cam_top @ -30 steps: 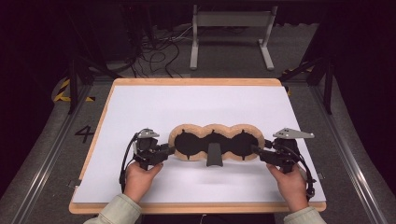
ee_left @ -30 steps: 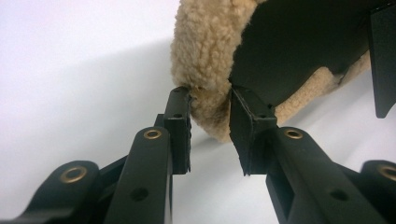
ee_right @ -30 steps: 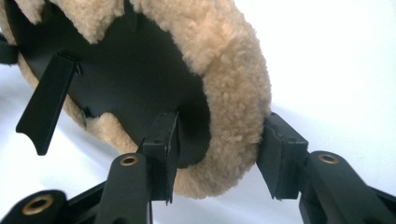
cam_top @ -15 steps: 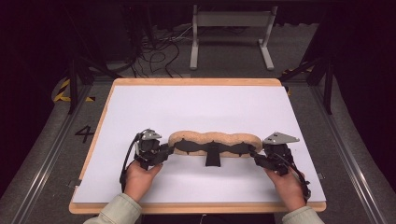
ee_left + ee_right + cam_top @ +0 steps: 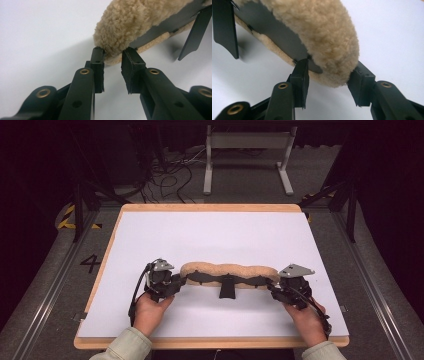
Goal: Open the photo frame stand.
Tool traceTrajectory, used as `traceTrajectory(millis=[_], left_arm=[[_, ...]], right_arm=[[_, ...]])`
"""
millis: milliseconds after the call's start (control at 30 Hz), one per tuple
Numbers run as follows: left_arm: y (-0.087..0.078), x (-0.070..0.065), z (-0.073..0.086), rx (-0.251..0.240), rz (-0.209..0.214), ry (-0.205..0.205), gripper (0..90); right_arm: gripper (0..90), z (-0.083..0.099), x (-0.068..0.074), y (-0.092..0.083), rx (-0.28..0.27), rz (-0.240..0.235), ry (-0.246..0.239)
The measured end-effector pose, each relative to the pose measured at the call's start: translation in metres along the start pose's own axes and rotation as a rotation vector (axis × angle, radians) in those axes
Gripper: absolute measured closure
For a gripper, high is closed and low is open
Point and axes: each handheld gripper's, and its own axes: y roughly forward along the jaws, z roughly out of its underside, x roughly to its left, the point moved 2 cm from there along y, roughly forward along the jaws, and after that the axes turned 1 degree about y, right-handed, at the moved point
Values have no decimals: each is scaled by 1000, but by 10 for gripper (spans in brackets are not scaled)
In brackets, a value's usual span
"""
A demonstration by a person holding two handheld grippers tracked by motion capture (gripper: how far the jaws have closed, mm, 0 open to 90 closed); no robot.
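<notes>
A long tan fleece pad (image 5: 227, 270) with a black inner lining lies across the near middle of the white board, its far edge raised so the fleece side faces up. A black strap (image 5: 226, 290) hangs from its middle toward me. My left gripper (image 5: 184, 280) is shut on the pad's left end; in the left gripper view its jaws pinch the lower edge of the fleece pad (image 5: 130, 22) at the left gripper (image 5: 113, 53). My right gripper (image 5: 271, 286) is shut on the right end, with the right gripper (image 5: 329, 72) clamped around the thick fleece pad (image 5: 319, 30).
The white board (image 5: 210, 235) has a wooden rim and sits on a dark floor. A grey metal stand (image 5: 247, 155) and loose cables (image 5: 165, 180) lie beyond the far edge. A painted "4" (image 5: 91, 263) marks the floor at the left.
The pad lay flat with three black lobes facing up; now it is tipped so the fleece shows. Both grippers have moved toward me and slightly down with its ends.
</notes>
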Motion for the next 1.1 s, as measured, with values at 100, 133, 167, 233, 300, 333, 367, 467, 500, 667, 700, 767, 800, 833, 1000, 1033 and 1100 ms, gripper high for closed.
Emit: traceTrajectory(millis=[100, 133, 167, 233, 300, 333, 367, 467, 500, 667, 700, 767, 800, 833, 1000, 1033, 1100], left_arm=[[0, -1, 1, 5, -7, 16, 727], [-1, -1, 1, 8, -11, 28, 727], [-1, -2, 2, 10, -16, 35, 727], [-2, -5, 4, 17, -34, 57, 729], [-2, -7, 5, 28, -58, 87, 735], [-2, -8, 6, 23, -59, 85, 759], [-2, -8, 6, 25, -58, 85, 760], [-2, -4, 6, 24, -26, 65, 757], [-3, -3, 6, 24, -18, 62, 756], [-4, -1, 8, 22, 10, 38, 695], [-6, 0, 8, 25, 23, 36, 669], [-10, 3, 8, 22, 66, 16, 608], [-10, 3, 8, 22, 66, 16, 587], [-14, 5, 8, 17, 85, 7, 587], [-35, 6, 12, -22, 119, 3, 611], [-37, 5, 13, -25, 130, 9, 618], [-41, 2, 14, -33, 172, 23, 625]], right_arm=[[563, 2, 3, -1, 8, 20, -31], [565, 2, 3, -1, 11, 24, -40], [568, 3, 4, -2, 12, 32, -51], [575, 5, 7, -2, 14, 53, -82], [585, 7, 10, -3, 14, 69, -101], [591, 8, 12, -4, 15, 81, -115], [595, 10, 14, -5, 14, 95, -130], [590, 12, 13, -6, 9, 91, -129], [584, 12, 13, -6, 2, 82, -114], [510, 12, 8, -7, -13, 23, -79], [485, 12, 6, -7, -19, 8, -67], [449, 13, 4, -8, -28, -30, -52], [444, 13, 3, -8, -30, -39, -47], [444, 13, 3, -8, -30, -39, -47], [438, 13, -2, -16, -49, -53, -32], [443, 14, -4, -17, -45, -57, -27], [472, 13, -7, -20, -50, -72, -11]])
